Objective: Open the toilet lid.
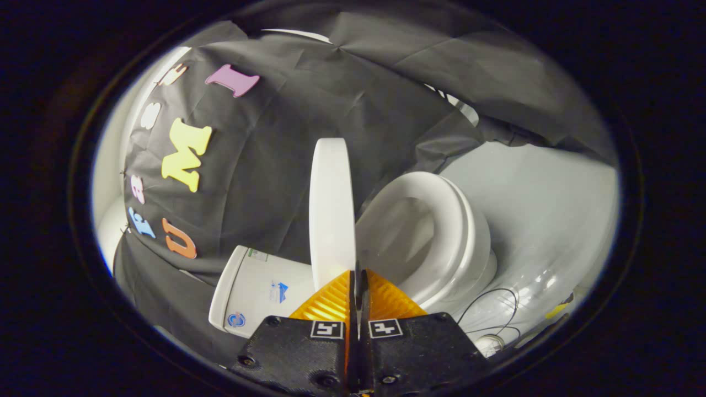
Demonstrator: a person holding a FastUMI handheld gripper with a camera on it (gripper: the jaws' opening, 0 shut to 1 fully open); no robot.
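The white toilet lid (pixel 331 209) stands raised, seen edge-on, apart from the seat. The white seat ring (pixel 441 220) and the bowl under it lie to the lid's right, open to view. My gripper (pixel 357 274) is shut, its two fingers pressed together with nothing between them. The fingertips sit right at the near end of the lid's rim, on the side facing the seat; I cannot tell if they touch it. The white tank (pixel 253 286) with small stickers lies beyond the left finger, on the lid's other side.
Black cloth covers the wall behind the toilet. A pale grey floor (pixel 551 220) spreads past the bowl. A thin black cable (pixel 493 309) loops on the floor near the toilet's base, next to a small round object (pixel 491 343).
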